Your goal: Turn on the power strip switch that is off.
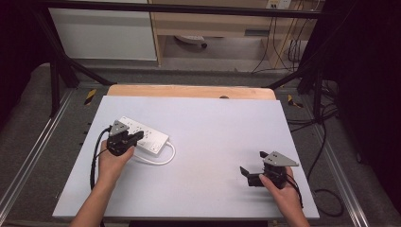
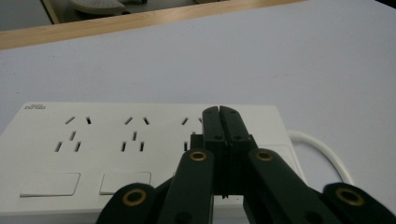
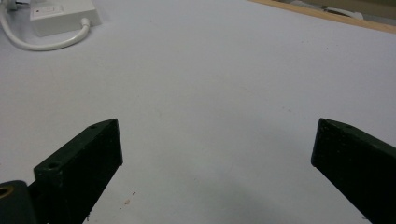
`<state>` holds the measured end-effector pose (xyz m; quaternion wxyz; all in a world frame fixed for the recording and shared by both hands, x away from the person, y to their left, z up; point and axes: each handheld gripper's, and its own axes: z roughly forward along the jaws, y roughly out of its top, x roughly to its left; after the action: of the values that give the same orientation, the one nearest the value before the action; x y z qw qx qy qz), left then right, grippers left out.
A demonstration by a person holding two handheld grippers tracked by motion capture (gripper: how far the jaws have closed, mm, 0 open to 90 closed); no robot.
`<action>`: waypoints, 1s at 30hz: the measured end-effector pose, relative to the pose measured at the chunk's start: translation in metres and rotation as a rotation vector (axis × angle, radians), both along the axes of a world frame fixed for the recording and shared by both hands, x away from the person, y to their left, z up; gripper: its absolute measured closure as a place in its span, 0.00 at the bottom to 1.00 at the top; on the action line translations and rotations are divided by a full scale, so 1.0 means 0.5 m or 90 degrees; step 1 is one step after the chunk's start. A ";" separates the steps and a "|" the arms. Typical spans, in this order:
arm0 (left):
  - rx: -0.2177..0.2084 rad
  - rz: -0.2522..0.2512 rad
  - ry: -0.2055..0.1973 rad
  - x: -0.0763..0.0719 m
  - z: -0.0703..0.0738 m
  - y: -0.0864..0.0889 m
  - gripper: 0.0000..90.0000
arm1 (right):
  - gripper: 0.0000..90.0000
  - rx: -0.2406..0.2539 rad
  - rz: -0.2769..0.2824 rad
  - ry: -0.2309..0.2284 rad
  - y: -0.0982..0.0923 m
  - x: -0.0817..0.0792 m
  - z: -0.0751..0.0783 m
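A person is holding a two-jaw gripper in each hand over a pale grey table [image 1: 208, 156]; in the high view the left gripper [image 1: 137, 137] is sitting at the left of the frame, its black jaws pressed together with nothing between them, their tips lying over the near end of a white power strip [image 1: 146, 135]; whether those tips are touching the strip's face or hanging just above it cannot be told. In the left gripper view the closed jaws are rising from the bottom centre of the frame, covering part of the third group of sockets, with flat rocker switches [image 2: 50, 184] showing along the lower left edge of the strip; a white cord [image 2: 322, 151] is leaving the strip's end at the right of that frame. In the high view the cord is looping down and back toward the person's left hand [image 1: 113, 163], lying flat on the table.

The right gripper [image 1: 249, 172] is sitting at the lower right of the high view, well apart from the strip, held by the right hand [image 1: 279, 189]; its jaws are standing wide open, holding nothing; in the right gripper view they are framing bare table surface, with the strip's end and curved cord lying far off in the upper left corner; a wooden edge [image 1: 189, 91] is running along the table's far side.
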<state>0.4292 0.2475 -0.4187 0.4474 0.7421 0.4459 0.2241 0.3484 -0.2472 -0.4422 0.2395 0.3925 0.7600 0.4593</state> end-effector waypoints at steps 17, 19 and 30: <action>0.019 -0.006 0.011 0.002 -0.013 -0.005 1.00 | 0.03 -0.006 0.003 0.000 0.003 0.000 -0.001; 0.022 -0.007 0.010 0.002 -0.014 -0.005 1.00 | 0.03 -0.006 0.005 0.000 0.005 0.000 -0.001; 0.032 -0.008 0.018 0.005 -0.021 -0.004 1.00 | 0.03 -0.007 0.005 0.001 0.004 0.000 -0.001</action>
<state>0.4315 0.2455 -0.4294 0.4236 0.7590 0.4418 0.2222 0.3482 -0.2454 -0.4428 0.2393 0.3882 0.7643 0.4560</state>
